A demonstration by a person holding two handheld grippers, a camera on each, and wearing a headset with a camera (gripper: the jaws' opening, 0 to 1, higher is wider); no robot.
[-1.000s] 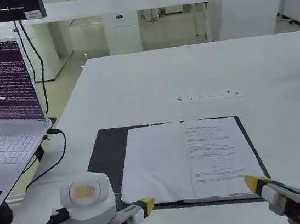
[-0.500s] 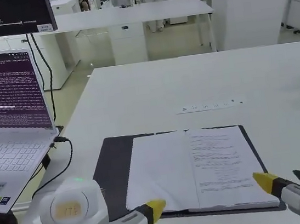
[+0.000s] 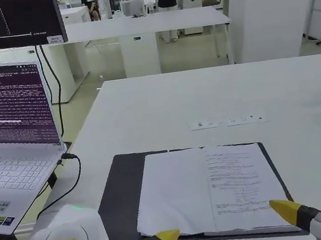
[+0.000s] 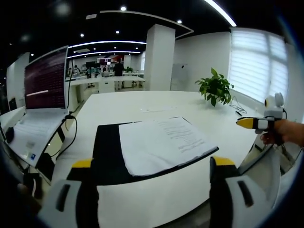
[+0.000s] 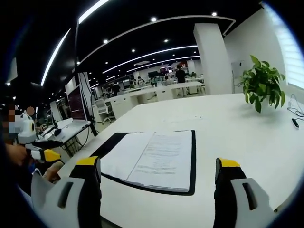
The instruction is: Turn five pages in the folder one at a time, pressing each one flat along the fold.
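White workbench (image 3: 215,89) in a bright open office, with a black folder (image 3: 121,190) lying open and flat on it.
Blank sheet (image 3: 173,192) over the folder's left half, printed page (image 3: 239,180) on its right half, fold running between them. Left gripper (image 4: 152,164) just short of the folder's near left corner, jaws spread wide, gripping nothing. Right gripper (image 5: 159,164) just off the folder's near right corner, jaws likewise wide apart and empty. Open laptop (image 3: 8,134) left of the folder, screen lit with text. Narrow pale strip (image 3: 227,121) beyond the folder's far edge. Potted plant (image 4: 214,88) well off beyond the folder's right side.
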